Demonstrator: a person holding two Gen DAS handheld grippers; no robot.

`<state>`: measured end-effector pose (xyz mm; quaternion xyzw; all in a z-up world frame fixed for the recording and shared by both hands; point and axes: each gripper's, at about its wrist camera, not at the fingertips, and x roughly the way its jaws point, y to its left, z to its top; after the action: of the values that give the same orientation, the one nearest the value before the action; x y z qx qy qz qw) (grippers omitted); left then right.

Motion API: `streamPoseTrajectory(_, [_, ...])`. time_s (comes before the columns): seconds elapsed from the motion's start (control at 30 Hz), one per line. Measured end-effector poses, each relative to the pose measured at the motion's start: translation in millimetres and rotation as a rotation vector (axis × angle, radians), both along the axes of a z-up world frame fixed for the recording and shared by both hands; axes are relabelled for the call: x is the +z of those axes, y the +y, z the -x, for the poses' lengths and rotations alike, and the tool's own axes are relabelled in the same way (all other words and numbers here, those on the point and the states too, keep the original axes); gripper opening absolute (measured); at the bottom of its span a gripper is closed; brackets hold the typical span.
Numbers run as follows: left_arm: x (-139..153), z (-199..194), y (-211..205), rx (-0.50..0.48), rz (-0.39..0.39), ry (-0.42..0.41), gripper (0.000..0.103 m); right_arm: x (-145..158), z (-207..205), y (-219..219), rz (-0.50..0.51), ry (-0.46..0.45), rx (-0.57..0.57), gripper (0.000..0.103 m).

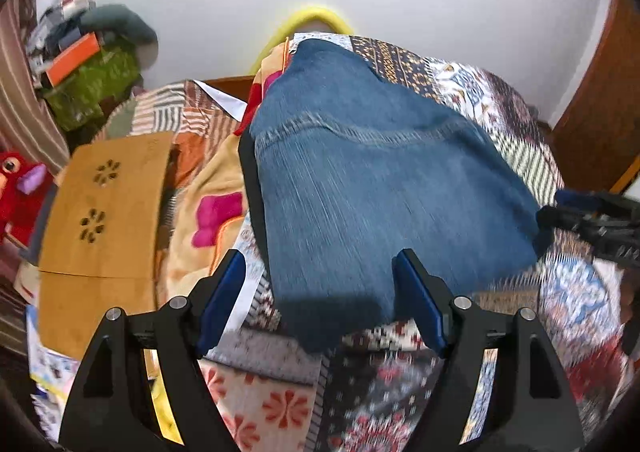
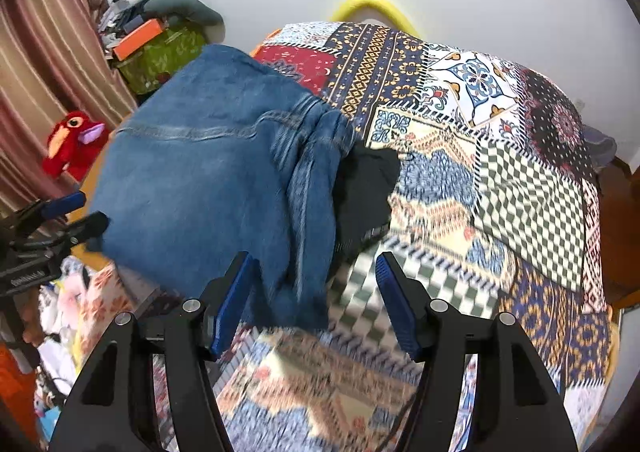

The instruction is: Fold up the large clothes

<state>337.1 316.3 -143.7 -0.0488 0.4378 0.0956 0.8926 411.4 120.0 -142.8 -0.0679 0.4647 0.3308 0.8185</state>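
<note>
Folded blue jeans [image 1: 380,171] lie on a patchwork bedspread [image 1: 500,119]. My left gripper [image 1: 320,258] is open, and the near edge of the jeans lies between its blue pads without being pressed. In the right wrist view the jeans [image 2: 208,163] fill the left half, with a black cloth [image 2: 364,191] sticking out at their right side. My right gripper [image 2: 314,258] is open over the near right corner of the jeans, pads apart from the fabric. The other gripper shows at the frame edge in each view: the right gripper [image 1: 592,219] and the left gripper [image 2: 60,211].
A wooden lap table [image 1: 104,211] sits left of the jeans on a peach fleece blanket [image 1: 208,211]. A red plush toy [image 2: 72,143], a green bag [image 2: 160,51] under an orange box, and a striped curtain [image 2: 48,51] stand at the left. The bedspread [image 2: 500,171] extends to the right.
</note>
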Motion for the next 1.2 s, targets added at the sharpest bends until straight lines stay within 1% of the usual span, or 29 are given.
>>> streamPoseTrajectory(0.07, [7, 15, -10, -0.001, -0.031, -0.004, 0.077, 10, 12, -6, -0.019, -0.019, -0.001, 0.059])
streamPoseTrajectory(0.13, [20, 34, -22, -0.004, -0.057, -0.015, 0.077, 26, 27, -13, -0.052, -0.047, 0.011, 0.059])
streamPoseTrajectory(0.17, [26, 41, -27, -0.006, -0.070, -0.021, 0.077, 39, 38, -18, -0.077, -0.059, 0.020, 0.059])
streamPoseTrajectory(0.27, [55, 72, -45, -0.015, -0.106, -0.087, 0.077, 73, 64, -34, -0.156, -0.110, 0.028, 0.059])
streamPoseTrajectory(0.4, [103, 117, -68, -0.022, -0.114, -0.217, 0.077, 117, 108, -54, -0.248, -0.217, 0.037, 0.059])
streamPoseTrajectory(0.5, [142, 154, -87, -0.024, -0.125, -0.332, 0.077, 149, 144, -73, -0.334, -0.301, 0.042, 0.059])
streamPoseTrajectory(0.53, [156, 170, -97, -0.023, -0.140, -0.384, 0.077, 157, 155, -79, -0.364, -0.324, 0.044, 0.059])
streamPoseTrajectory(0.6, [176, 194, -111, -0.028, -0.155, -0.467, 0.077, 170, 175, -91, -0.418, -0.369, 0.045, 0.059])
streamPoseTrajectory(0.67, [189, 217, -124, -0.029, -0.158, -0.540, 0.077, 181, 196, -104, -0.468, -0.427, 0.043, 0.059])
streamPoseTrajectory(0.7, [194, 229, -130, -0.027, -0.157, -0.575, 0.077, 189, 210, -112, -0.501, -0.467, 0.031, 0.059])
streamPoseTrajectory(0.87, [203, 283, -156, 0.019, -0.188, -0.733, 0.079, 204, 255, -139, -0.599, -0.577, 0.015, 0.059])
streamPoseTrajectory(0.93, [202, 300, -164, 0.036, -0.211, -0.777, 0.079, 203, 268, -143, -0.601, -0.624, 0.006, 0.059])
streamPoseTrajectory(1.0, [200, 314, -172, 0.049, -0.221, -0.814, 0.080, 199, 281, -141, -0.580, -0.681, -0.003, 0.059])
streamPoseTrajectory(1.13, [194, 325, -180, 0.049, -0.205, -0.841, 0.082, 191, 290, -134, -0.551, -0.730, -0.026, 0.061])
streamPoseTrajectory(1.17, [192, 328, -181, 0.054, -0.209, -0.847, 0.083, 189, 291, -133, -0.550, -0.735, -0.035, 0.067])
streamPoseTrajectory(1.2, [190, 329, -183, 0.065, -0.219, -0.854, 0.086, 186, 293, -131, -0.545, -0.738, -0.043, 0.076])
